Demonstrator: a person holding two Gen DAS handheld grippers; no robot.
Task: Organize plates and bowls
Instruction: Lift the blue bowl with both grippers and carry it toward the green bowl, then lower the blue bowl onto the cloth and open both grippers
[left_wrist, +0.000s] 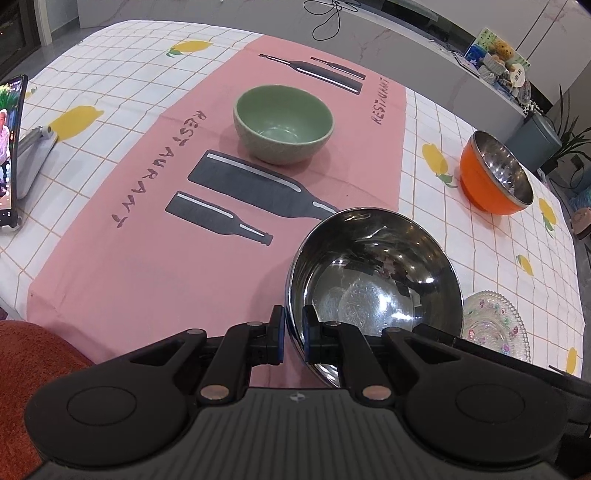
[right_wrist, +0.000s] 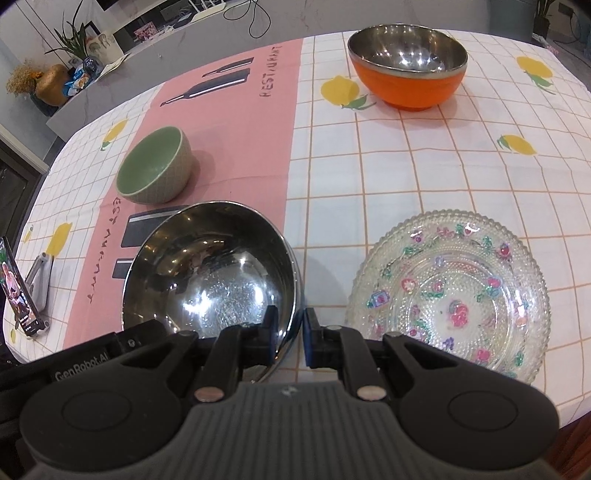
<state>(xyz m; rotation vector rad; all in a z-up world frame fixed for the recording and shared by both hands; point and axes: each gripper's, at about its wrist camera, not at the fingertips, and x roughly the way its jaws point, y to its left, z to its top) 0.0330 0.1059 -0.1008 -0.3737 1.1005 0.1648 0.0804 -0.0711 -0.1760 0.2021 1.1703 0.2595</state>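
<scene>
Both grippers clamping steel bowl (left_wrist: 376, 280) rim

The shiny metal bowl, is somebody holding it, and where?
Yes. Both grippers pinch the steel bowl by its rim: the left gripper on one side, the right gripper on the other.

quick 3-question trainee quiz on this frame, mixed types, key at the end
1. True or false: both tools grip the rim of the same steel bowl.
2. Which item lies closest to the right tool? A) the orange bowl B) the glass plate C) the green bowl
3. Fill in: the green bowl stands on the ____ coloured runner.

Key:
1. True. The left tool and the right tool each clamp the rim, one finger inside and one outside.
2. B
3. pink
</scene>
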